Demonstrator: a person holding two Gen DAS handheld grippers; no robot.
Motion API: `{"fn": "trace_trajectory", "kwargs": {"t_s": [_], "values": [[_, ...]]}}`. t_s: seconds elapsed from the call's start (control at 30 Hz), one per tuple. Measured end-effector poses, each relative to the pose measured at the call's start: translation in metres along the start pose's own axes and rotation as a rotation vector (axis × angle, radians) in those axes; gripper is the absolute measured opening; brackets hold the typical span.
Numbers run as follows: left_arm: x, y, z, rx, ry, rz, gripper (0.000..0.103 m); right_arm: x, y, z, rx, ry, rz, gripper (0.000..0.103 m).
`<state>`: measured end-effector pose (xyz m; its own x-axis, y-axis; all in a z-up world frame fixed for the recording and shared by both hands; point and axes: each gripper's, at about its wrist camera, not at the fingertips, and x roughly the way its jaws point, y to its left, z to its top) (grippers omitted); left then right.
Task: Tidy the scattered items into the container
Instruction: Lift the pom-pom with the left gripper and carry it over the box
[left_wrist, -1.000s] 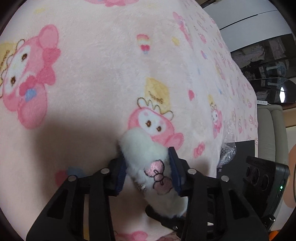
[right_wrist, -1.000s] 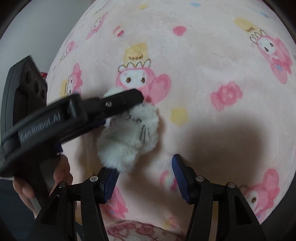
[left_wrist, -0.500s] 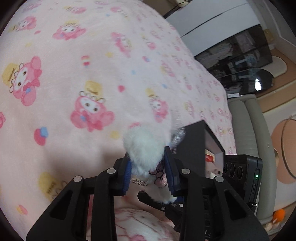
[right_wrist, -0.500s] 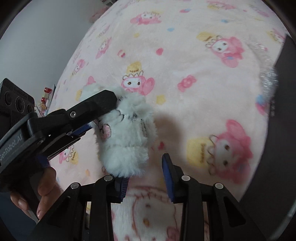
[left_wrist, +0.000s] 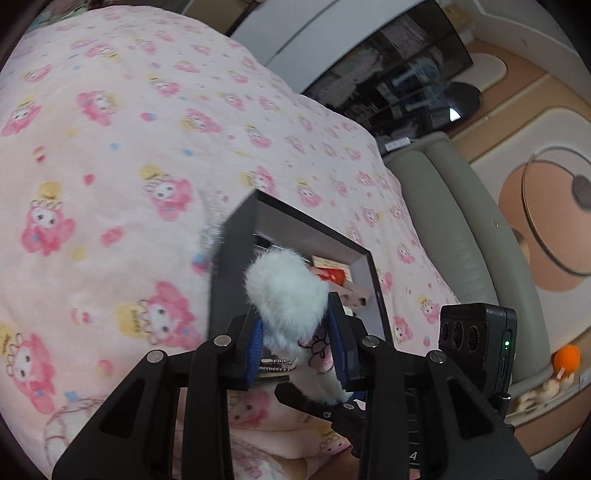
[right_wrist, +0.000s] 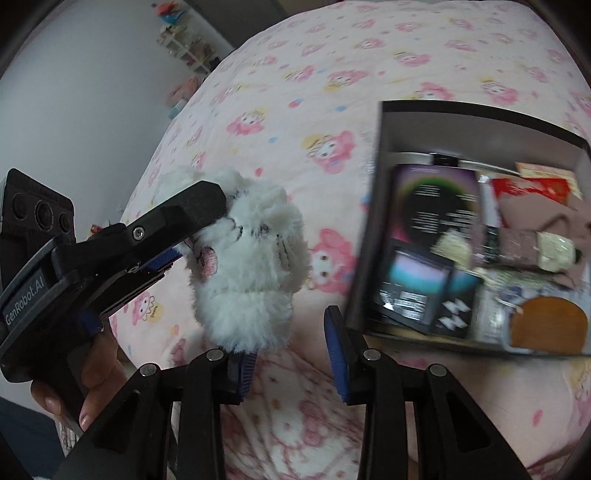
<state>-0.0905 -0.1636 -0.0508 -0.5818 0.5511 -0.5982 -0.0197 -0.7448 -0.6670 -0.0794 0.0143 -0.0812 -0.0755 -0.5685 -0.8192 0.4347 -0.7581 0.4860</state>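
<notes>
My left gripper (left_wrist: 295, 314) is shut on a white fluffy plush toy (left_wrist: 288, 291) with a pink embroidered bow, and holds it in the air just before the black box (left_wrist: 232, 266). In the right wrist view the plush (right_wrist: 255, 266) hangs from the left gripper's finger (right_wrist: 177, 210), left of the open box (right_wrist: 369, 221), which holds several packets and cards. My right gripper (right_wrist: 291, 354) is open beneath the plush. Only blanket shows between its pads, and the plush's lower end sits just above its left finger.
A pink blanket (left_wrist: 110, 147) printed with cartoon figures covers the bed under everything. A grey padded seat (left_wrist: 443, 221) runs along the bed's far side, with a dark glass cabinet (left_wrist: 406, 74) behind. A person's hand (right_wrist: 96, 369) grips the left gripper's handle.
The plush has been lifted off the blanket and carried with both grippers toward the black box, which has come into full view. The right gripper's jaws have narrowed.
</notes>
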Motion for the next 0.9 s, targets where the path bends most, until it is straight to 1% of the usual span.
{"fn": "trace_trajectory", "kwargs": {"t_s": [0.1, 0.23, 0.33, 0.4, 0.47, 0.53, 0.6, 0.63, 0.73, 0.8, 0.9], "values": [[0.019, -0.027, -0.005, 0.04, 0.012, -0.011, 0.031, -0.018, -0.024, -0.005, 0.045, -0.03, 0.0, 0.031], [0.052, -0.051, -0.005, 0.048, 0.036, -0.008, 0.031, -0.035, -0.051, -0.004, 0.056, -0.035, -0.022, 0.031], [0.077, -0.059, 0.002, 0.034, 0.036, 0.002, 0.031, -0.042, -0.074, 0.009, 0.052, -0.009, -0.041, 0.031], [0.094, -0.065, 0.008, 0.037, 0.039, 0.03, 0.031, -0.044, -0.085, 0.024, 0.025, 0.013, -0.07, 0.031], [0.113, -0.071, 0.017, 0.045, 0.036, 0.06, 0.031, -0.042, -0.096, 0.041, 0.004, 0.039, -0.085, 0.031], [0.128, -0.073, 0.025, 0.048, 0.031, 0.071, 0.031, -0.036, -0.108, 0.056, -0.012, 0.058, -0.102, 0.031], [0.142, -0.073, 0.031, 0.042, 0.029, 0.087, 0.031, -0.027, -0.119, 0.071, -0.024, 0.055, -0.122, 0.031], [0.151, -0.071, 0.034, 0.038, 0.034, 0.099, 0.031, -0.026, -0.125, 0.075, -0.02, 0.048, -0.117, 0.031], [0.171, -0.066, 0.037, 0.028, 0.062, 0.122, 0.031, -0.016, -0.147, 0.084, 0.026, 0.035, -0.094, 0.031], [0.184, -0.065, 0.035, 0.029, 0.081, 0.137, 0.031, -0.011, -0.158, 0.087, 0.041, 0.029, -0.097, 0.031], [0.197, -0.064, 0.033, 0.044, 0.083, 0.173, 0.031, 0.0, -0.171, 0.088, 0.062, 0.045, -0.112, 0.031]]}}
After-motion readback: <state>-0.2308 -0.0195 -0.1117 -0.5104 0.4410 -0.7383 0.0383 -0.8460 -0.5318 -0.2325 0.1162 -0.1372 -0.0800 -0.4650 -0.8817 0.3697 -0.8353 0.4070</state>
